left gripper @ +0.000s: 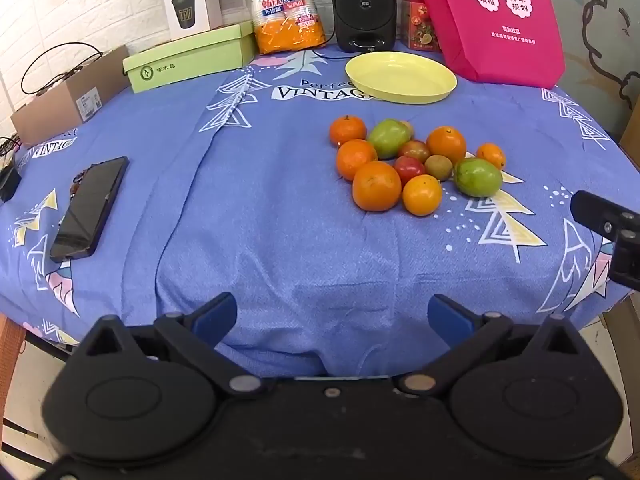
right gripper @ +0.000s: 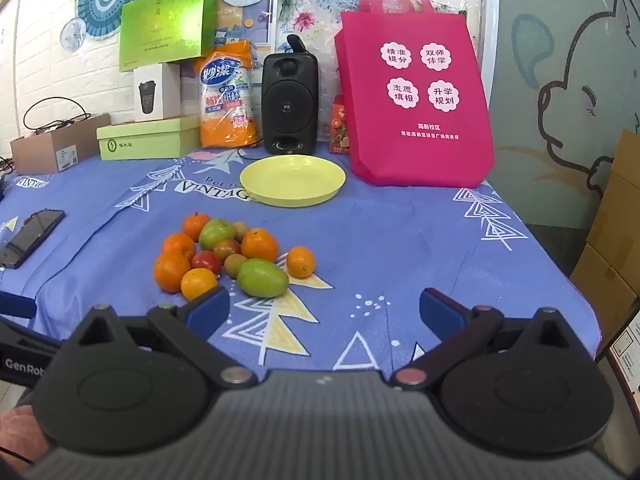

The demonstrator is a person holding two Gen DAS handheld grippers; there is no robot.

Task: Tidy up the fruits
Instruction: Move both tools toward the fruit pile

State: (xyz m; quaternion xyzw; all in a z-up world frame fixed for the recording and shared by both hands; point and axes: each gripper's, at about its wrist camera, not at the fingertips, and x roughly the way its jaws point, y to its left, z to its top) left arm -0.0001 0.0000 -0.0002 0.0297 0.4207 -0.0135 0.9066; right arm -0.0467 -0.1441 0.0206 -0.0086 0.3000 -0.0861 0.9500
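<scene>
A pile of fruit (left gripper: pixel 416 164) lies on the blue tablecloth: several oranges, two green mangoes, red tomatoes and a kiwi. It also shows in the right wrist view (right gripper: pixel 228 260). An empty yellow plate (left gripper: pixel 400 77) sits behind the pile, also seen in the right wrist view (right gripper: pixel 292 180). My left gripper (left gripper: pixel 332 320) is open and empty over the table's near edge, well short of the fruit. My right gripper (right gripper: pixel 324 312) is open and empty, just in front of and to the right of the pile; its left finger (right gripper: pixel 208 310) is close to the nearest orange.
A black phone (left gripper: pixel 90 208) lies at the left. At the back stand a black speaker (left gripper: pixel 362 4), a pink bag (left gripper: pixel 492 20), a green box (left gripper: pixel 188 58), a pack of paper cups (left gripper: pixel 286 8) and a cardboard box (left gripper: pixel 68 96). The right gripper's body (left gripper: pixel 612 236) shows at the right edge.
</scene>
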